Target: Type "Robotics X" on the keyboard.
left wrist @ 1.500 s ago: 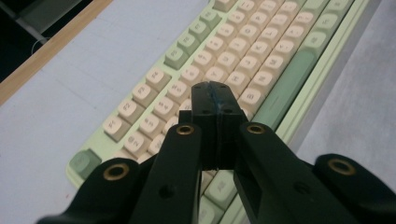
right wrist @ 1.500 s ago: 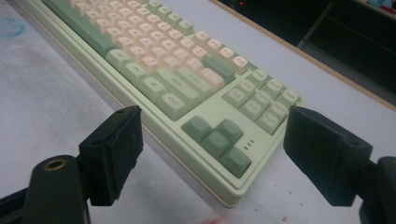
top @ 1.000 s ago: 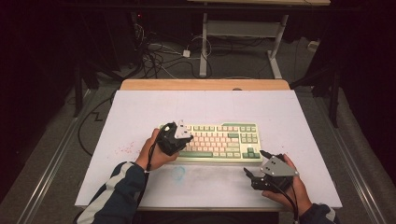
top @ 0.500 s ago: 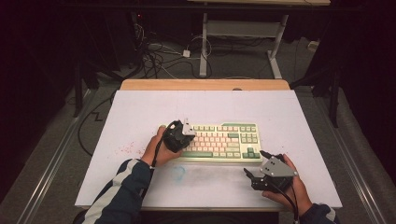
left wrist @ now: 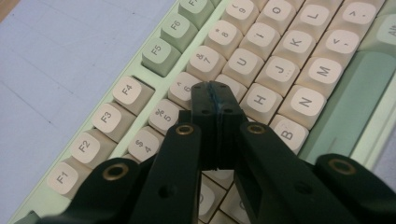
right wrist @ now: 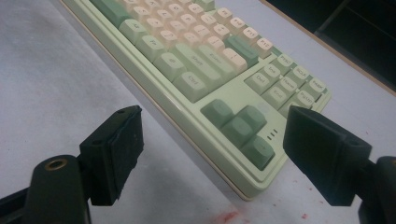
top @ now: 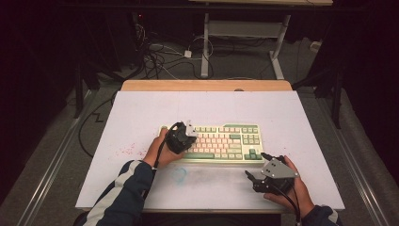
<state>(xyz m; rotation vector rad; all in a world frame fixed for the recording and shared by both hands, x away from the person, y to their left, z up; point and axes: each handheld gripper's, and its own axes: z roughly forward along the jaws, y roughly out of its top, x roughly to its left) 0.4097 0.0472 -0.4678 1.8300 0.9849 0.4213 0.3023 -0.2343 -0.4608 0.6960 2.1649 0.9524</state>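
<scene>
Keyboard (top: 214, 143), pale green with cream keys, lying near the middle of the white table (top: 141, 113), long side facing the person. Being worked by the left gripper (top: 189, 133), jaws pressed together into one blunt tip and holding nothing. Hovering over the upper left of the key field; in the left gripper view, tip (left wrist: 215, 91) sitting at the junction of the 6, 7 and Y keys, contact not clear. Compared with the earlier high views, left gripper resting a little further toward the far edge of the keyboard, hand (top: 162, 148) shifting only slightly. Suggesting single-key pressing with the closed tip, probably moving between keys rather than lifting anything.

Right gripper (top: 256, 172) waiting on the table just in front of the keyboard's right end, unchanged from the earlier views, jaws spread wide with nothing between them. Right gripper view looking past both jaws at the arrow keys (right wrist: 238, 126) on the near corner. Not steadying the keyboard; sliding under a hard press remaining possible.

Faint red specks (top: 124, 151) marking the table to the left; cables (top: 160, 59) trailing on the floor beyond.
</scene>
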